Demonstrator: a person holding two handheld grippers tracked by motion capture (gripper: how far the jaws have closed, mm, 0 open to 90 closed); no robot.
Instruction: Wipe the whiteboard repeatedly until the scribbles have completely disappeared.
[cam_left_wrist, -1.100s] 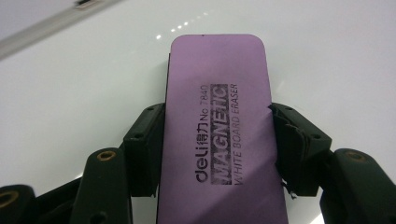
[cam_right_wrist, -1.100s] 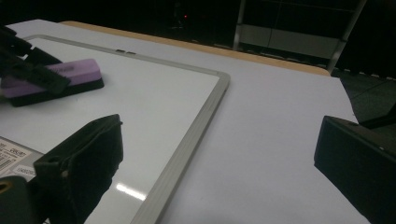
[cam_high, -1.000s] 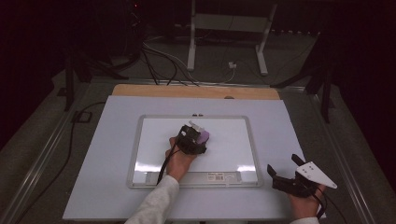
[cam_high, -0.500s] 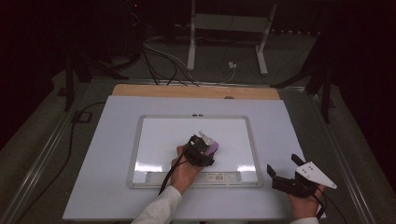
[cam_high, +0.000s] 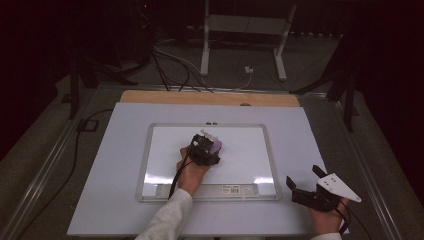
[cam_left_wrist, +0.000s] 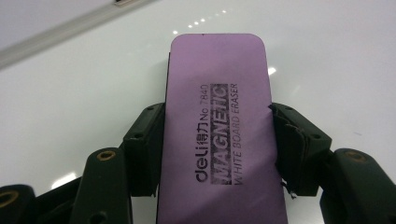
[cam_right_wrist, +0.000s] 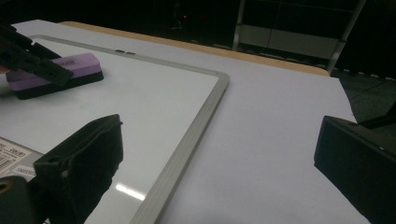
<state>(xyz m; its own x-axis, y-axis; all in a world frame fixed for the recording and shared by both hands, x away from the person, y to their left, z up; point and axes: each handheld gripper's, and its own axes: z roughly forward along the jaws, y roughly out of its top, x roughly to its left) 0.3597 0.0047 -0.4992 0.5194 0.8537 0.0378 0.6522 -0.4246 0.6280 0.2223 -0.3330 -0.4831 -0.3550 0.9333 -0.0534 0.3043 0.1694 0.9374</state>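
Wiping step: left gripper (cam_left_wrist: 217, 144) clamped on the purple eraser (cam_left_wrist: 219, 121), pads on both long sides, flat on the whiteboard (cam_high: 150, 150); right gripper (cam_right_wrist: 217, 168) idle, jaws apart; next stroke needs steady downward pressure.

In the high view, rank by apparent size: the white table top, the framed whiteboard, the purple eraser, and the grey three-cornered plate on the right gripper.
1. White table top
2. Silver-framed whiteboard
3. Grey three-cornered plate
4. Purple block eraser, though the left gripper covers much of it, so the last two are uncertain.
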